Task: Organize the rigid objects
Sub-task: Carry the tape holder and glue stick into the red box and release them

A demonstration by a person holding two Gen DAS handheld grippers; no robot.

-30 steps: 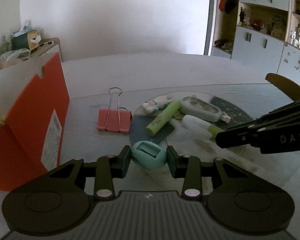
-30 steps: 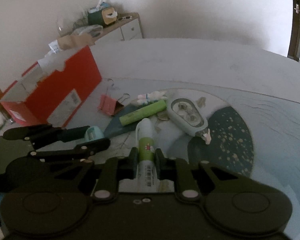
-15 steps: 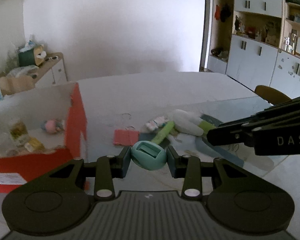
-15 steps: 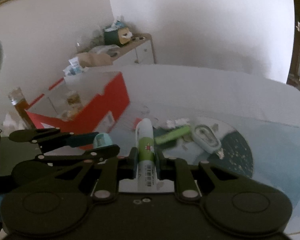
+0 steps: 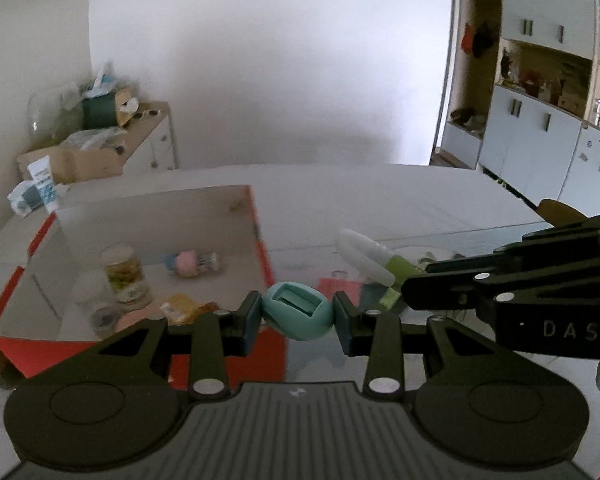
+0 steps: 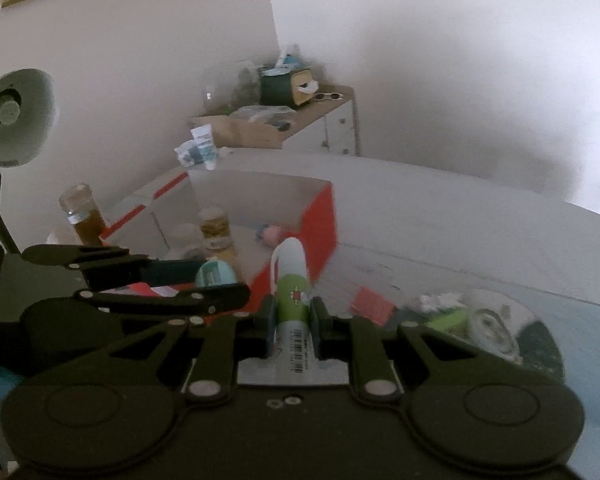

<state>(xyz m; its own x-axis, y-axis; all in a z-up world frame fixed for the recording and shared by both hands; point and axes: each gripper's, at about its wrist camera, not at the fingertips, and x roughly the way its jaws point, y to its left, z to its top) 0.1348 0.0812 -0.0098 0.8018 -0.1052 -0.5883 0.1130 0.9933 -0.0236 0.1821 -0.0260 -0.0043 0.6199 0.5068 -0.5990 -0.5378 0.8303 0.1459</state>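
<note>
My left gripper (image 5: 298, 317) is shut on a round teal sharpener (image 5: 299, 312) and holds it above the near right corner of the open red box (image 5: 260, 236). My right gripper (image 6: 292, 326) is shut on a white and green glue stick (image 6: 291, 280), raised beside the box's right wall (image 6: 324, 224); the stick also shows in the left wrist view (image 5: 366, 258). The left gripper with the sharpener (image 6: 215, 274) shows in the right wrist view.
The box holds a jar (image 5: 125, 274), a pink toy (image 5: 190, 262) and other small items. On the table to the right lie a pink binder clip (image 6: 372, 304), a green marker (image 6: 446, 322) and a correction tape (image 6: 494, 332). A lamp (image 6: 14, 118) stands at left.
Both grippers have lifted with their objects and moved left toward the red box. The box's inside has come into view; the items left on the table have dropped lower and to the right.
</note>
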